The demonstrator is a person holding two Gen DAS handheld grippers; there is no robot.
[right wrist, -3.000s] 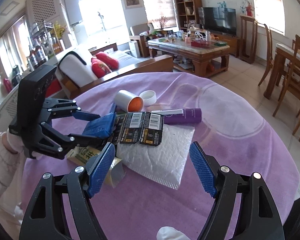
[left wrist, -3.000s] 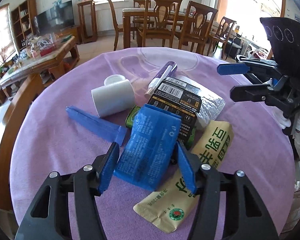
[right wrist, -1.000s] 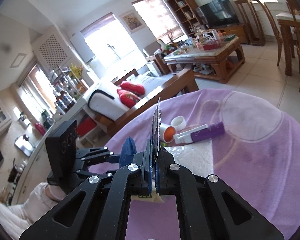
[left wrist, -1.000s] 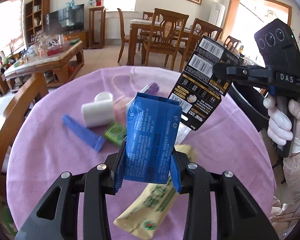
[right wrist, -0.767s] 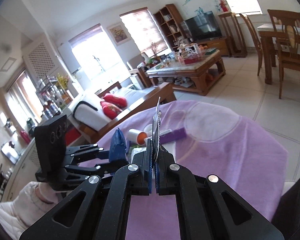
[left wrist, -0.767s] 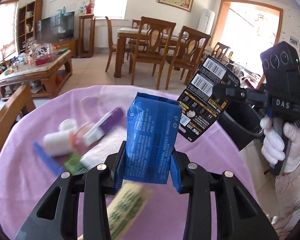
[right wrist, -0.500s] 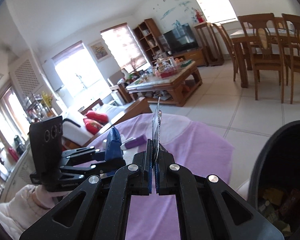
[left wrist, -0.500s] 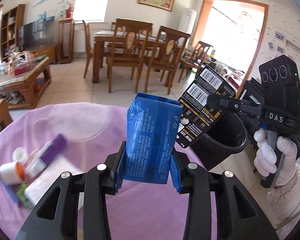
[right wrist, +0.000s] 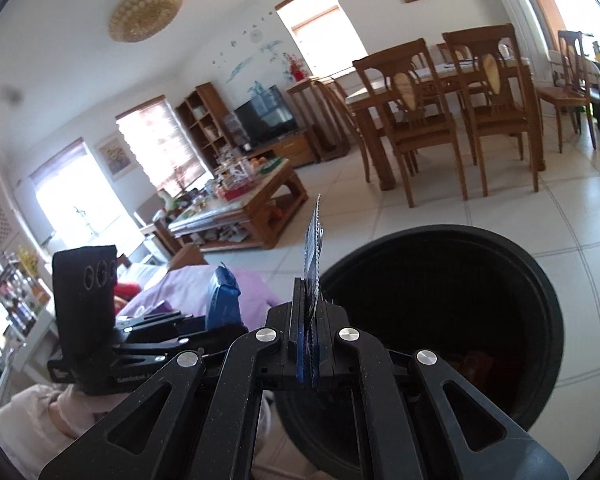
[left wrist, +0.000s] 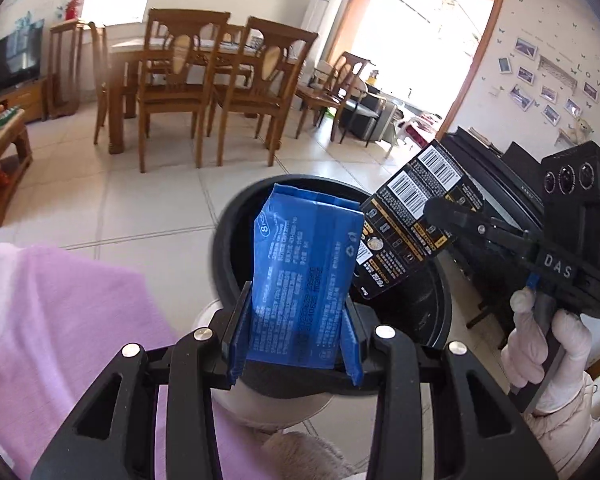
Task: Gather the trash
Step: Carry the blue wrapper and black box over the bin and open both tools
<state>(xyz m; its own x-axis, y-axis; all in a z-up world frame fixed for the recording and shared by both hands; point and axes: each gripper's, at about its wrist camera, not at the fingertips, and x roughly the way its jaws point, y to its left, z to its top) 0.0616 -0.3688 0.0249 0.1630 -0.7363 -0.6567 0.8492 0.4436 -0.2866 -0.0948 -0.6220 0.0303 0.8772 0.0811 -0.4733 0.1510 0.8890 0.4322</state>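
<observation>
Left hand-held gripper [left wrist: 296, 344] clamps a blue packet [left wrist: 304, 272]; right hand-held gripper [right wrist: 308, 344] pinches a black barcoded card [left wrist: 412, 224], both over the black bin [right wrist: 540, 292].

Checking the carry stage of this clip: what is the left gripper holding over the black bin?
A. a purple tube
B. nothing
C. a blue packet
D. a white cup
C: in the left wrist view the left gripper clamps a blue packet above the black bin.

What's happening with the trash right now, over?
Left gripper shut on blue packet. Right gripper shut on black card. Both at black bin; nothing blocking.
</observation>
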